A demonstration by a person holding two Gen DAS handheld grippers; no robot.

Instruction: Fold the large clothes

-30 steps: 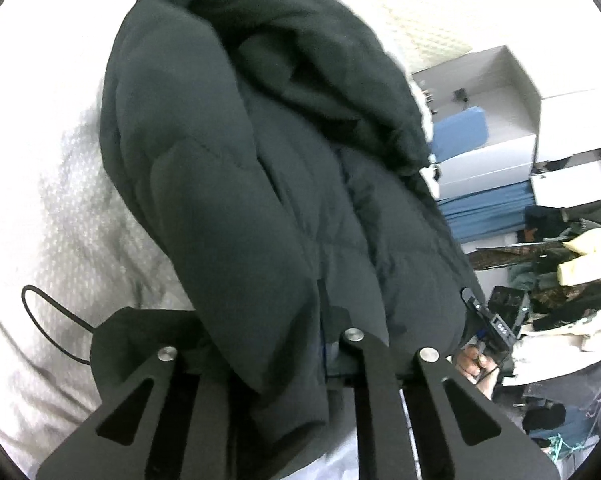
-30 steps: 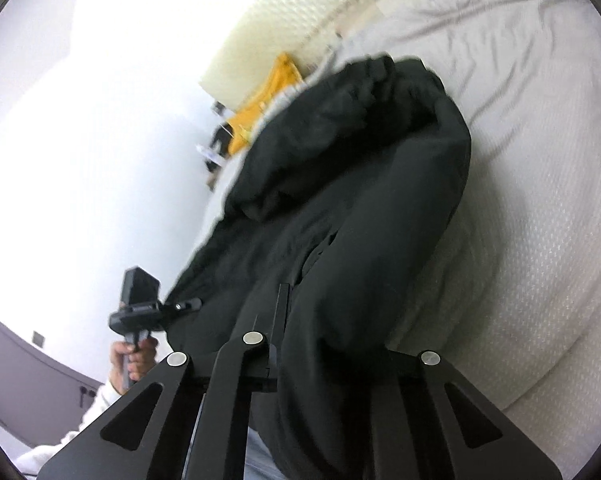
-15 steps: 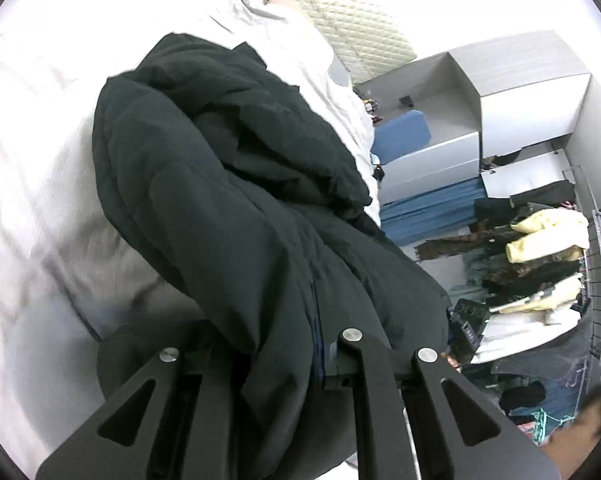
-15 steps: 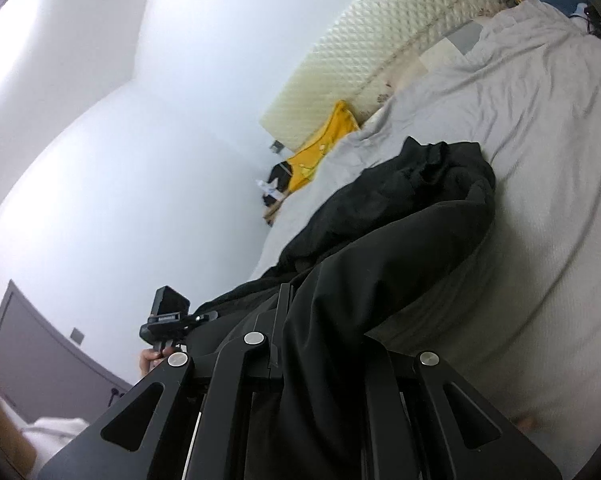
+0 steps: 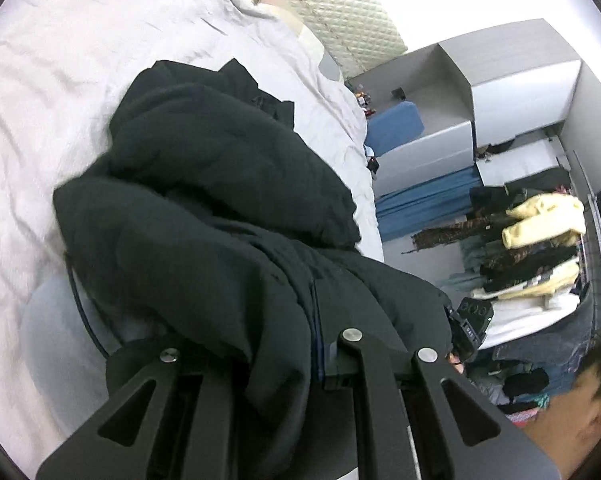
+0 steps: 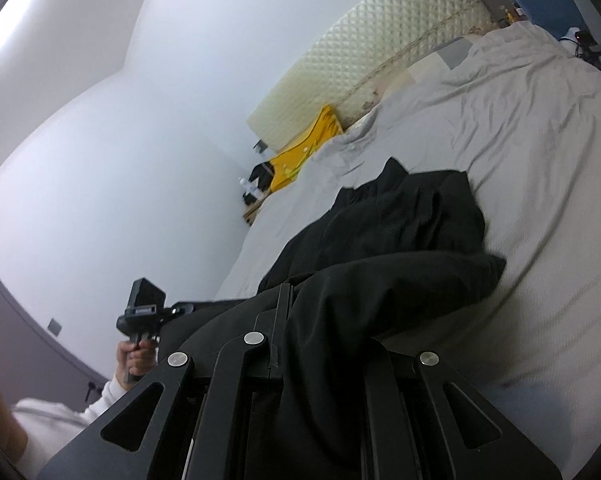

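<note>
The black padded coat [image 5: 220, 208] lies bunched on the bed [image 5: 60, 80], its near hem lifted off the sheet and drooping between the two tools. The left tool [image 5: 300, 364] is clenched on one part of that hem, thick cloth spilling over its fingers; the right tool [image 6: 316, 356] is clenched on another part, with a fold hanging over it. No neat fold shows: the far part is a rumpled heap with a loose flap sticking up, so the folding looks barely begun, and bringing the hem over, squaring the sides and flattening are all left. The coat is matte, puffy and quilted, and holds soft rounded ridges. The bed's pale grey sheet is wrinkled. Behind it stands a cream diamond-quilted headboard [image 6: 380, 40], with a yellow cloth [image 6: 300, 152] at its foot.
</note>
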